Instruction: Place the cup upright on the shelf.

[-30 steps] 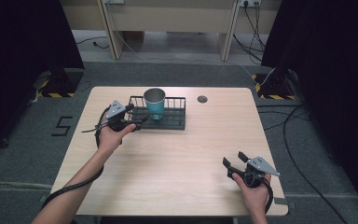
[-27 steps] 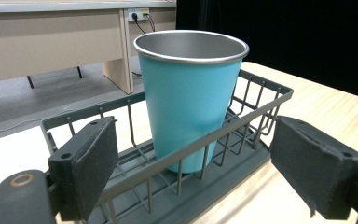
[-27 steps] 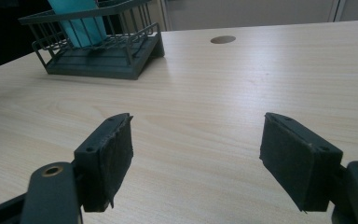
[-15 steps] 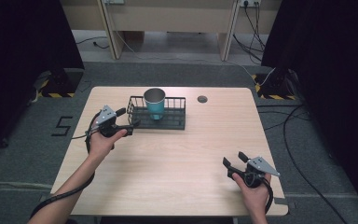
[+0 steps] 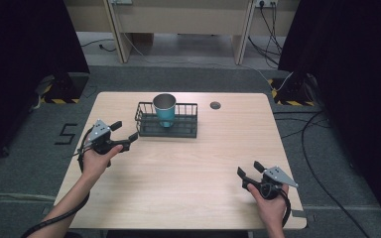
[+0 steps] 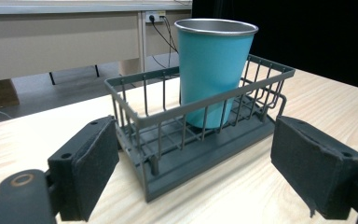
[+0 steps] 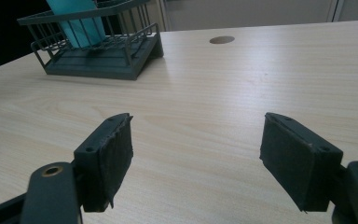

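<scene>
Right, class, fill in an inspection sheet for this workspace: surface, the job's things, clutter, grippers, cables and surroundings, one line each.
Surface: light wooden table, bare apart from a round hole near its far edge.
Job's things: teal cup stands upright inside the dark wire basket, toward the basket's left end.
Clutter: nothing seen.
Grippers: left gripper is open, near the basket's left end and not touching it; right gripper is open over the table's near right part, holding nothing.
Cables: loose cables run on the floor right of the table; more hang behind it.
Surroundings: grey floor, black curtains on both sides, a pale desk beyond.
</scene>
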`<act>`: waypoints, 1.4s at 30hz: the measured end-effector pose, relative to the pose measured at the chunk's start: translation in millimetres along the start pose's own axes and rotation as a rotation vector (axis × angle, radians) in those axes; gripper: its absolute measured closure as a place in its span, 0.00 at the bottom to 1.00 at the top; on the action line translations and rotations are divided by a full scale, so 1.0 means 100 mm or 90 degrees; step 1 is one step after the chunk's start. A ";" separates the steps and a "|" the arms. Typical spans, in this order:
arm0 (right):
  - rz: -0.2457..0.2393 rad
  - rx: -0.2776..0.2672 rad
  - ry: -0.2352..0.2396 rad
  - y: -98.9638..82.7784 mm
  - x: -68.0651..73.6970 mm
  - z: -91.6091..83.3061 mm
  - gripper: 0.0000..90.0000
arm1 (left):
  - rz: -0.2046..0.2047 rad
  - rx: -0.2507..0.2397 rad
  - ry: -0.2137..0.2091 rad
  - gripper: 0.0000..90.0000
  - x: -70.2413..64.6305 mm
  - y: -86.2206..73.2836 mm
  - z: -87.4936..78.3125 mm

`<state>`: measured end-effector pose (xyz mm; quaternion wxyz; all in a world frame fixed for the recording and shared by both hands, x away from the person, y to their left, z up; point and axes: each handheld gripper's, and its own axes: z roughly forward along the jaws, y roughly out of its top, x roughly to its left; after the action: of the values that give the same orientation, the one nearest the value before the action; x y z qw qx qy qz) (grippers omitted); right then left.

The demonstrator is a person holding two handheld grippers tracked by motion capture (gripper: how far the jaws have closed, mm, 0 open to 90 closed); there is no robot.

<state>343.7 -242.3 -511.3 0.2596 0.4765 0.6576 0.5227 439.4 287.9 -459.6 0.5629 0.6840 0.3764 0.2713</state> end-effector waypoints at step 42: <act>0.000 -0.004 -0.005 0.01 0.01 -0.02 0.29 | -0.018 0.010 0.053 0.16 0.17 -0.40 -0.77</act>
<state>342.0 -242.2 -509.9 0.2634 0.4777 0.6549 0.5230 379.3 348.7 -482.3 0.5451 0.6712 0.4113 0.2884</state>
